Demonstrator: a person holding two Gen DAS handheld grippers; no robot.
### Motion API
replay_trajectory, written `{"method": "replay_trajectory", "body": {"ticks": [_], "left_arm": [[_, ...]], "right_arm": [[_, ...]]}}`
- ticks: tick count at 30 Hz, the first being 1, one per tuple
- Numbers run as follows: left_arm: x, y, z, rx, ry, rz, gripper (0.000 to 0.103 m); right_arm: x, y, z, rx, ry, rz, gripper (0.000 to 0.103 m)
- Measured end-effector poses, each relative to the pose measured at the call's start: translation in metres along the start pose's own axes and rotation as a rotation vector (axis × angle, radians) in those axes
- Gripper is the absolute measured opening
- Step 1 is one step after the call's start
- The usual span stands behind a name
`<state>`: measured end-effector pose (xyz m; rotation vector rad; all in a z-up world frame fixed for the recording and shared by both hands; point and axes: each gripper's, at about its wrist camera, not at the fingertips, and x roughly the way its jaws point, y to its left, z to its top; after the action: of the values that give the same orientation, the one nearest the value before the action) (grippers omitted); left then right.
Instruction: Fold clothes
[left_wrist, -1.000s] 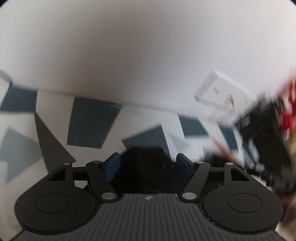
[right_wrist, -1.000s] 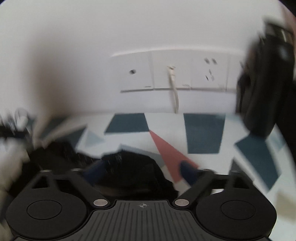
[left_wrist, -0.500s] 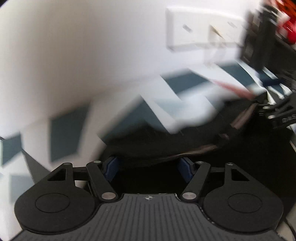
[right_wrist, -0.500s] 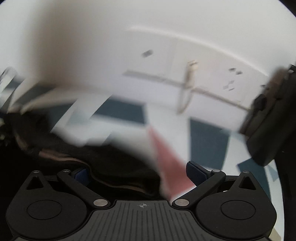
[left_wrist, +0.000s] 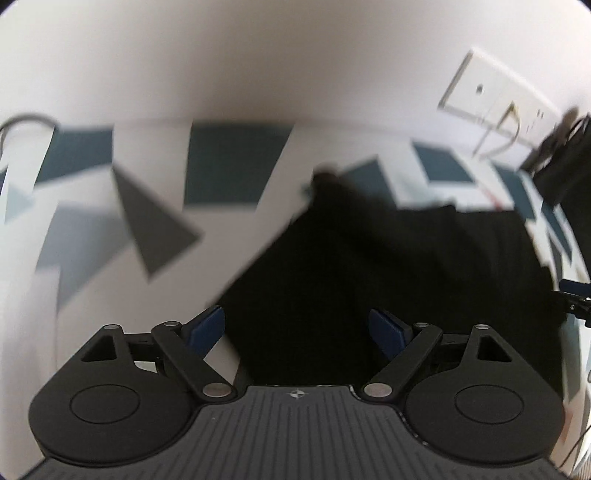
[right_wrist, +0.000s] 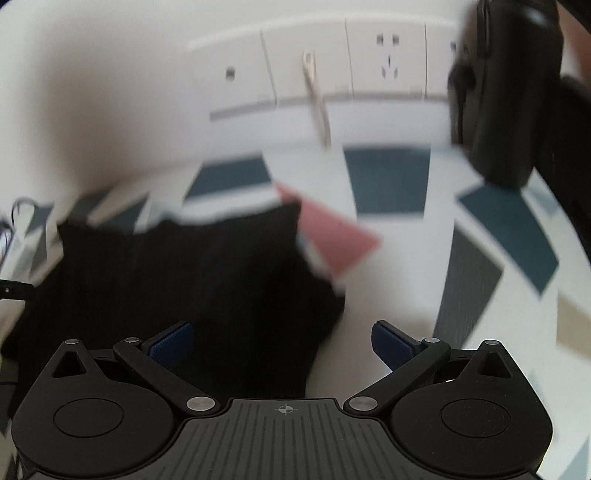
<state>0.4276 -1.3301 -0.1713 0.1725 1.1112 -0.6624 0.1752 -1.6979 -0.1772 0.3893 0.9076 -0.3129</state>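
Black garment (left_wrist: 388, 277) now lies spread at our twelve o'clock, dropped; left gripper (left_wrist: 297, 330) and right gripper (right_wrist: 282, 341) released, fold laid.

White wall (left_wrist: 258, 66), socket panel (right_wrist: 325, 70) with plugged cable (right_wrist: 317, 99), geometric-patterned surface (left_wrist: 229, 166), black object (right_wrist: 506, 92) at right

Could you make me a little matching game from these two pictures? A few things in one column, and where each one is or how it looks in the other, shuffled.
Things:
1. black garment
2. wall sockets
3. pink triangle
4. right tongs

Descriptions:
A. open, holding nothing
B. a patch in the patterned cloth, right beside the garment's far corner
C. lying spread on the patterned cloth
D. white, on the wall behind the table

Pairs: 1-C, 2-D, 3-B, 4-A
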Motion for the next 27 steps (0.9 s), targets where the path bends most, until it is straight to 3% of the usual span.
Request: {"method": "replay_trajectory", "body": {"ticks": [6,15,19,22,24,27], "left_arm": [[0.011,-0.008,-0.014,-0.017,0.023,-0.006,0.103],[0.016,-0.027,-0.022,0.059,-0.016,0.079,0.103],[0.013,-0.016,-0.017,0.012,-0.003,0.028,0.103],[0.003,0.009,-0.011,-0.171,0.013,-0.136,0.102],[0.002,0.013,-0.012,-0.212,0.043,-0.181,0.103],[0.0,-0.003,-0.013,-0.122,0.058,-0.126,0.103]], "right_arm": [[0.01,0.016,-0.01,-0.016,0.012,-0.046,0.102],[0.016,0.026,-0.012,-0.056,-0.044,-0.089,0.102],[0.016,0.027,-0.015,-0.047,-0.076,-0.098,0.102],[0.016,0.026,-0.014,-0.043,-0.074,-0.101,0.102],[0.016,0.025,-0.014,-0.045,-0.071,-0.096,0.102],[0.016,0.025,-0.015,-0.053,-0.073,-0.091,0.102]]}}
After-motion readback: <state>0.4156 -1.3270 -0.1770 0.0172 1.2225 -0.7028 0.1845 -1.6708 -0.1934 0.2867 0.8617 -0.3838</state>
